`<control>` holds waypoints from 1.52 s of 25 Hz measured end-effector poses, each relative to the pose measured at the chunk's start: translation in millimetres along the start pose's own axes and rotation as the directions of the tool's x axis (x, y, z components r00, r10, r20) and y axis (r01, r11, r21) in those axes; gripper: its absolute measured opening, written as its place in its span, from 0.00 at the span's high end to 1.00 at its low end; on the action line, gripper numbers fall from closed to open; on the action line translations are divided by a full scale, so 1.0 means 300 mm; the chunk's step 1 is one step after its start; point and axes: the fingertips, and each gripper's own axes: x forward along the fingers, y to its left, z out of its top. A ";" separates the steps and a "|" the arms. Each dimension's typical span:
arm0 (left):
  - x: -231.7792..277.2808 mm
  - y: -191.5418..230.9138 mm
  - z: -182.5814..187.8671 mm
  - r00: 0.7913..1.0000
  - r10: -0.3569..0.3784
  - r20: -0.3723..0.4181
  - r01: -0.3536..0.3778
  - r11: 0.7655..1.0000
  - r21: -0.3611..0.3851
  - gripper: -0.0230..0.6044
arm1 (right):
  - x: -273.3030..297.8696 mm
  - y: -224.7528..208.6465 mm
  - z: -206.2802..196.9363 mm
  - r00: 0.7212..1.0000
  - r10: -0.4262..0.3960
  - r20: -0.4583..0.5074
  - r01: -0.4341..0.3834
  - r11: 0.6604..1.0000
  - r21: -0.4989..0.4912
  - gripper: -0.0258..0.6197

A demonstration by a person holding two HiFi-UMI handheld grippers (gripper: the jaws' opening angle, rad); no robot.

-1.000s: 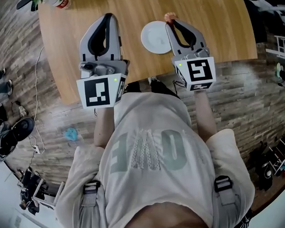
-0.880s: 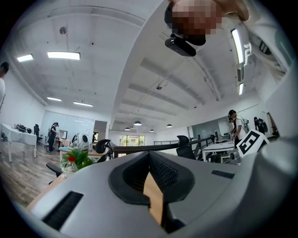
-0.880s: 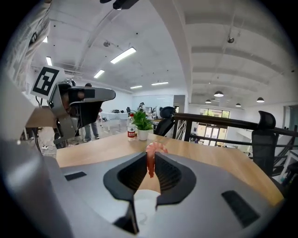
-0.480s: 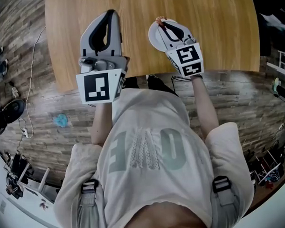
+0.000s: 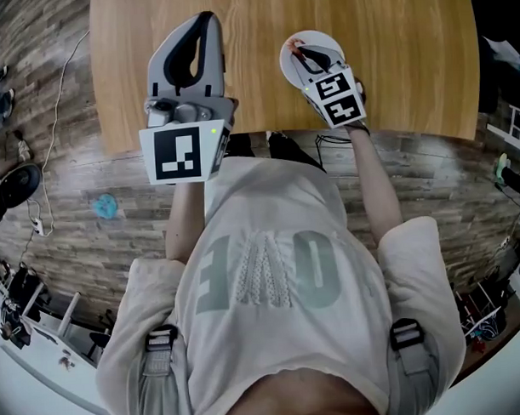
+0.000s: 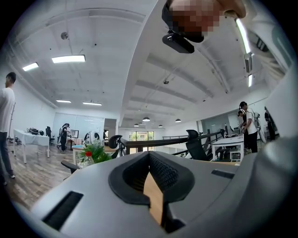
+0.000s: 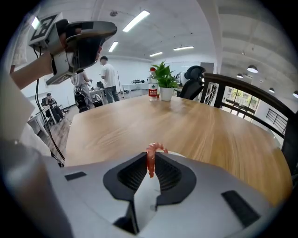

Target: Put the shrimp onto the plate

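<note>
A small orange-red shrimp (image 7: 152, 155) is pinched between the tips of my right gripper (image 7: 150, 161), which is shut on it. In the head view that gripper (image 5: 299, 48) hangs over the white plate (image 5: 324, 40), with the shrimp (image 5: 297, 44) above the plate's left part. White plate (image 7: 148, 193) shows below through the gap behind the jaws. My left gripper (image 5: 204, 22) is held above the wooden table (image 5: 391, 62), left of the plate; its tips meet with nothing between them. In its own view the left gripper (image 6: 149, 155) points up toward the ceiling.
A potted plant (image 7: 163, 83) and a red-capped bottle (image 7: 152, 88) stand at the table's far end. The table's near edge (image 5: 274, 135) runs just in front of the person's body. Office desks, chairs and people stand around the room.
My right gripper has carried the shrimp leftward, from beyond the plate's right rim to over the plate. The left gripper has stayed about where it was.
</note>
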 end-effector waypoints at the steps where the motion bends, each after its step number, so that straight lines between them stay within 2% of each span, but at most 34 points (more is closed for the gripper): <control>1: -0.002 0.001 -0.002 1.000 0.002 -0.002 -0.002 1.000 -0.001 0.95 | 0.006 0.003 -0.013 1.000 0.007 -0.014 -0.007 1.000 -0.002 0.87; 16: -0.013 0.037 -0.003 0.999 0.042 0.010 -0.042 0.999 -0.013 0.95 | 0.051 0.031 -0.102 0.992 0.046 -0.115 -0.048 0.999 -0.020 0.87; 21: -0.017 0.048 -0.012 0.998 0.058 -0.016 -0.058 0.998 -0.014 0.95 | 0.051 0.028 -0.112 0.991 0.045 -0.126 -0.046 0.999 -0.001 0.87; 24: -0.011 0.042 -0.014 0.999 0.040 0.007 -0.040 0.999 -0.012 0.95 | 0.057 0.019 -0.101 0.992 0.033 -0.122 -0.032 0.999 0.005 0.76; 25: -0.012 0.040 -0.011 0.999 0.037 0.012 -0.036 0.999 -0.012 0.95 | 0.052 0.018 -0.086 0.993 0.028 -0.111 -0.028 1.000 0.002 0.75; 29: -0.014 0.032 0.011 0.999 0.032 0.018 -0.031 0.999 -0.009 0.95 | -0.011 -0.020 0.070 0.999 -0.034 0.019 0.034 0.999 -0.013 0.75; 32: -0.005 0.030 0.041 0.999 0.029 0.034 -0.029 1.000 -0.004 0.95 | -0.101 -0.067 0.248 0.983 -0.077 0.169 0.074 0.997 0.022 0.76; 35: 0.007 0.014 0.082 0.998 -0.003 0.070 0.003 1.000 0.007 0.95 | -0.235 -0.098 0.444 0.931 -0.121 0.344 0.106 0.992 0.064 0.76; 37: 0.016 0.002 0.110 0.996 -0.019 0.084 0.018 1.000 0.011 0.95 | -0.344 -0.110 0.556 0.874 -0.172 0.455 0.152 0.985 0.082 0.78; 38: 0.021 -0.004 0.126 0.995 -0.028 0.095 0.027 1.000 0.016 0.95 | -0.400 -0.117 0.602 0.838 -0.209 0.503 0.188 0.978 0.093 0.85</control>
